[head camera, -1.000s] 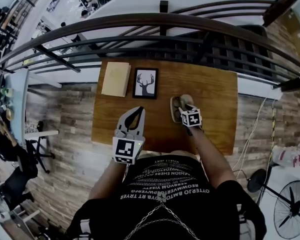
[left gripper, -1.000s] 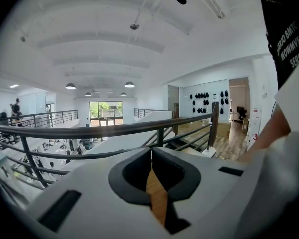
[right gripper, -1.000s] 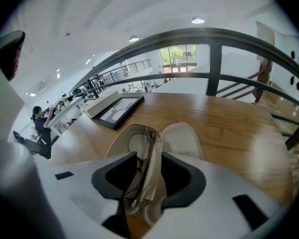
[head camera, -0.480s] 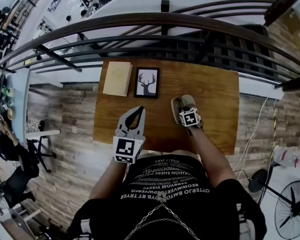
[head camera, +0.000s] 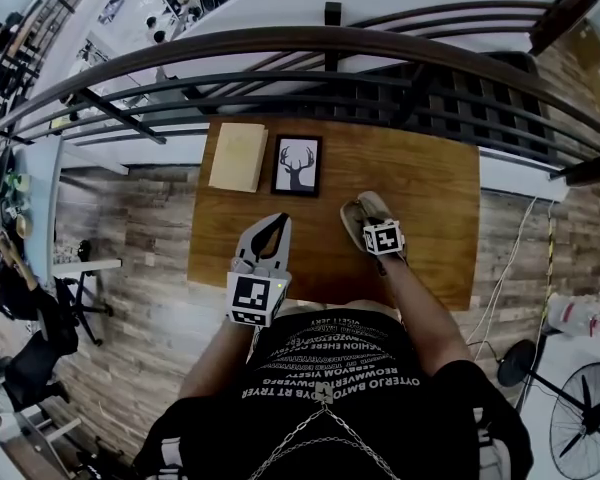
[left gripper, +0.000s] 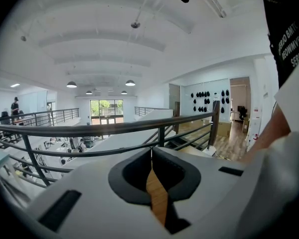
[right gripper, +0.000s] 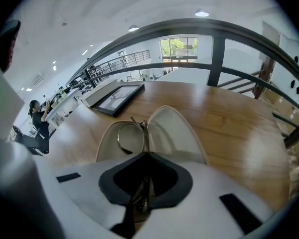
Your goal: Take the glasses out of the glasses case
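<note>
Just now closing right gripper (right gripper: pixel 145 152) jaws onto glasses (right gripper: pixel 142 129), frame between them, inside open glasses case (right gripper: pixel 177 133), 3 o'clock of left gripper (left gripper: pixel 150 156); left jaws pressed together, empty.

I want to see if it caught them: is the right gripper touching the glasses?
Touching. The right gripper view shows the right gripper closing its jaws on the glasses frame between them.
</note>
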A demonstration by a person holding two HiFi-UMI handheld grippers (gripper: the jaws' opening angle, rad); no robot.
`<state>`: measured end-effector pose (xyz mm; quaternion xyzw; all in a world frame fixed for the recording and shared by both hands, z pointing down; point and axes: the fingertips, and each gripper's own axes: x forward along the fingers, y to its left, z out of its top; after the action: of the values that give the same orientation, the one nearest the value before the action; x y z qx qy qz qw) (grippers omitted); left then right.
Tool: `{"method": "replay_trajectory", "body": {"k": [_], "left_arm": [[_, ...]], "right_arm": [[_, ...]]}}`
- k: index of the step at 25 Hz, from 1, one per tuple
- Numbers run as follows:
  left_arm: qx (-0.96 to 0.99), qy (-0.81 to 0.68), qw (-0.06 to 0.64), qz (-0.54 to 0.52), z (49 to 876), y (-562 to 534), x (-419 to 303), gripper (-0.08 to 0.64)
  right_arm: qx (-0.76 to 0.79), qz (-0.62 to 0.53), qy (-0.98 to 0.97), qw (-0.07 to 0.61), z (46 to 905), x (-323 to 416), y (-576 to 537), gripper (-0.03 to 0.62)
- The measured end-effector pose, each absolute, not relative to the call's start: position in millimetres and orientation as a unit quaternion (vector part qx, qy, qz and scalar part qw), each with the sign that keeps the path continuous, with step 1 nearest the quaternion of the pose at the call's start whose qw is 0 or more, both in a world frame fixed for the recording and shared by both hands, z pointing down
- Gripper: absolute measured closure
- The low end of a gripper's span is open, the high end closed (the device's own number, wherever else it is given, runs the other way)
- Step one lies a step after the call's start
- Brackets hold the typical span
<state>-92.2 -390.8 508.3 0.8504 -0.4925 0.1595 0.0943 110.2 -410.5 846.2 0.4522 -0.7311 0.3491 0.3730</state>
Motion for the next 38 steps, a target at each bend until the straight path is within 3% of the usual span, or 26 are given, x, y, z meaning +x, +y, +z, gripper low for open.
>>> {"method": "replay_trajectory", "body": {"k": [9,38], "left_arm": [[0.854,-0.489,0.089,0.154,505.0,-387.1,-93.0,0.531],[0.869,-0.470,0.069,0.139,489.6,-360.8,-92.9,0.531]], "right_arm": [[0.476,0.372,-0.735,0.307,823.2,118.5,-412.7,0.566],[0.496,0.313,-0.774,0.241,759.3,123.8,-376.3,0.566]]}}
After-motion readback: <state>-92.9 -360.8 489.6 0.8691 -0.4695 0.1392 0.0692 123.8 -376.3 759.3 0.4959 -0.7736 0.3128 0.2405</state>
